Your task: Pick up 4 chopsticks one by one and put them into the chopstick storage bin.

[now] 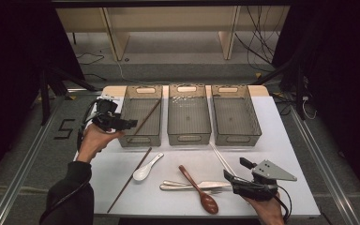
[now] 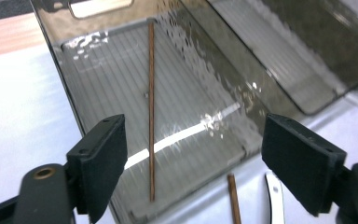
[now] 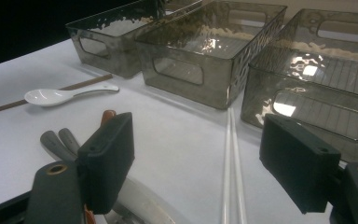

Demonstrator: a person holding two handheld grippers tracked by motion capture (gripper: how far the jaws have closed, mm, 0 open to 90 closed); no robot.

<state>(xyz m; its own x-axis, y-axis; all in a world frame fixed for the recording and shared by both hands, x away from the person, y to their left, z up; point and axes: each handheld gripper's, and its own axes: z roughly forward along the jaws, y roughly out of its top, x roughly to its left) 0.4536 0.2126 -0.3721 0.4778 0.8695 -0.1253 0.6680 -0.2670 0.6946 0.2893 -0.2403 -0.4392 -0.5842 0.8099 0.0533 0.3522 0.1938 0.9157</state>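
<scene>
My left gripper hovers at the near-left corner of the left bin, jaws open and empty. In the left gripper view the gripper looks down into that smoky clear bin, where a brown chopstick leans along its length, apart from the pads. A second brown chopstick lies on the white table in front of the bin. My right gripper rests open near the front right, over a pair of white chopsticks that run between its jaws untouched.
A middle bin and a right bin stand beside the left one. A white ceramic spoon, a wooden spoon and metal cutlery lie along the table's front. The table edge is close behind both hands.
</scene>
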